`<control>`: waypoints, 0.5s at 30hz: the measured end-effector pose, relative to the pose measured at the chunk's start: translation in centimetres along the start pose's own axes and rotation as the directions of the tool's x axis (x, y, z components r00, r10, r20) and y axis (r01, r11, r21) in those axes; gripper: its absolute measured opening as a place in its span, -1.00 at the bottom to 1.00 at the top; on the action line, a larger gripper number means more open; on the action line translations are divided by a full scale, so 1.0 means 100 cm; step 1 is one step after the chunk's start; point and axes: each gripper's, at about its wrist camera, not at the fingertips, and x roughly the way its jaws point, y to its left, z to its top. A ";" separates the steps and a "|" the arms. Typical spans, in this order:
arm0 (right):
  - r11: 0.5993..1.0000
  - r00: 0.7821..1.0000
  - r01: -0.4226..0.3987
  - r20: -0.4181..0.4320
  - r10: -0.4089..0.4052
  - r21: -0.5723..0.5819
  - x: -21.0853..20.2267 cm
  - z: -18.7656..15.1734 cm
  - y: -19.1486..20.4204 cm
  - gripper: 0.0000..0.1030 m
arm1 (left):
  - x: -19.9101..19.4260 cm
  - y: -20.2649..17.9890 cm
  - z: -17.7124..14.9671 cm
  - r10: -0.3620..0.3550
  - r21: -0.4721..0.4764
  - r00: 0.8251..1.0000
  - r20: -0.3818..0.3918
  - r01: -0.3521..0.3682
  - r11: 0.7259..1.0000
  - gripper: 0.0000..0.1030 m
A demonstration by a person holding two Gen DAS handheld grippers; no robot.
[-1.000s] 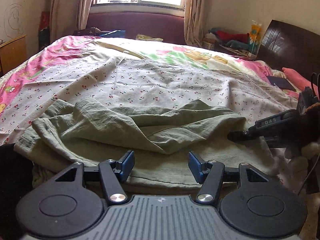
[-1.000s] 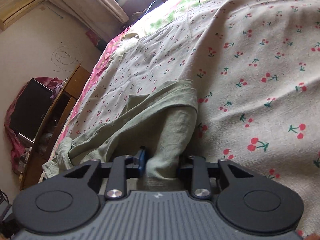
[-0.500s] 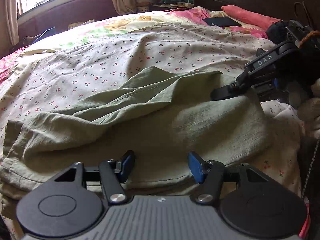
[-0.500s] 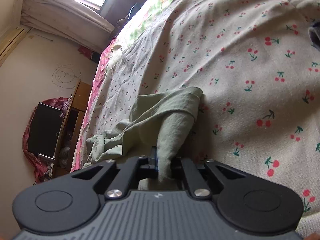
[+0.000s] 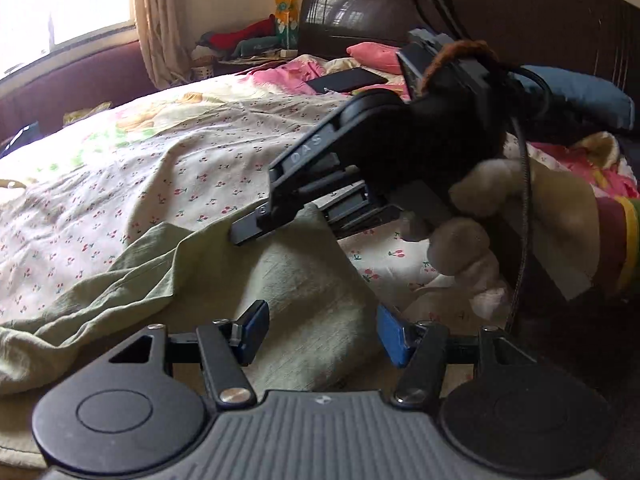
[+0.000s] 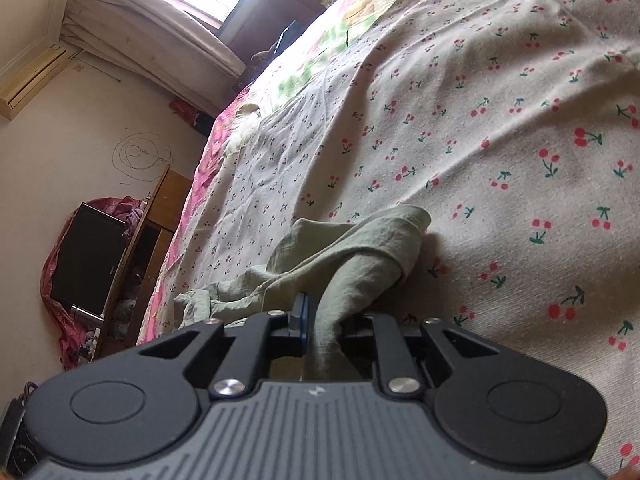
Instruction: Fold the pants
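Observation:
Pale green pants [image 5: 304,280] lie crumpled on the cherry-print bedsheet [image 5: 120,184]. My left gripper [image 5: 322,332] is open, its blue pads straddling the near edge of the pants without gripping. My right gripper [image 6: 324,320] is shut on a bunched fold of the pants [image 6: 360,252] and lifts it off the sheet. The right gripper also shows in the left wrist view [image 5: 256,228], pinching the cloth's far edge, held by a gloved hand.
A dark headboard [image 5: 500,28] and pink pillows [image 5: 372,54] lie at the right of the bed. A window with curtains [image 6: 160,12], a wooden cabinet [image 6: 156,216] and a black box [image 6: 88,256] stand beyond the bed's far side.
My left gripper has swung right toward the right gripper, which now looms close. My right gripper stays shut on the fold and has drawn it slightly up and in.

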 end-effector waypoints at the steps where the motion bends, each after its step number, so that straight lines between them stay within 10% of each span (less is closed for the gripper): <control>1: 1.000 1.000 -0.002 -0.005 0.002 0.026 0.002 0.001 -0.003 -0.64 | 0.006 -0.010 0.000 0.037 0.052 0.999 0.000 -0.037 0.998 0.45; 6: 0.996 0.999 -0.045 -0.019 0.046 0.075 0.004 0.006 -0.005 -0.64 | 0.048 -0.020 0.006 0.081 0.044 0.995 -0.067 -0.078 0.996 0.39; 15: 0.991 0.987 0.135 0.085 -0.136 0.019 0.020 0.057 -0.022 -0.86 | 0.061 -0.005 -0.001 0.004 -0.076 0.995 -0.104 -0.012 0.997 0.28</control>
